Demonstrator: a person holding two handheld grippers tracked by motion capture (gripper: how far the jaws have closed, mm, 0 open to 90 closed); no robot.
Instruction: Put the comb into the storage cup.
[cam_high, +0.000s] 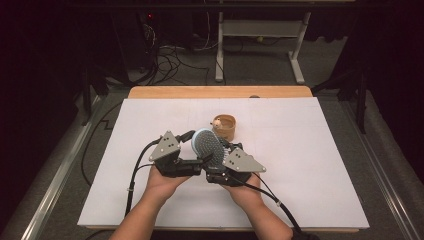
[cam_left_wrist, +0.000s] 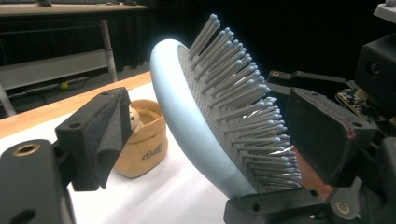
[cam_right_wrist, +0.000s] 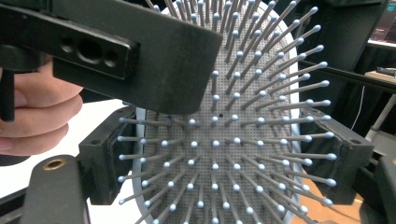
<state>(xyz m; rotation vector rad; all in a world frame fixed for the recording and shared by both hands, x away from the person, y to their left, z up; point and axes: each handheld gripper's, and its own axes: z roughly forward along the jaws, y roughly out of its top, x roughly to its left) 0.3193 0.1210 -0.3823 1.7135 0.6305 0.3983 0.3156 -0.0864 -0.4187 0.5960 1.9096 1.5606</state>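
Observation:
A pale blue hairbrush (cam_high: 207, 145) with grey bristles stands tilted above the white board, bristles facing the person. My right gripper (cam_high: 216, 156) is shut on it; in the right gripper view its jaws clamp the two side edges of the brush head (cam_right_wrist: 233, 140). My left gripper (cam_high: 196, 151) comes in from the left and straddles the brush (cam_left_wrist: 187, 121) front to back. One of its pads (cam_left_wrist: 327, 130) meets the bristle tips, while the other pad (cam_left_wrist: 105, 135) stands clear of the brush's smooth back. The left gripper's jaw also crosses the bristles in the right gripper view.
A small tan fabric cup (cam_high: 224, 126) with something pale inside sits just behind the brush, also seen past the left jaw as the tan cup (cam_left_wrist: 144, 149). The white board (cam_high: 310, 150) lies on a wooden table (cam_high: 220, 92). Cables and desk legs are beyond.

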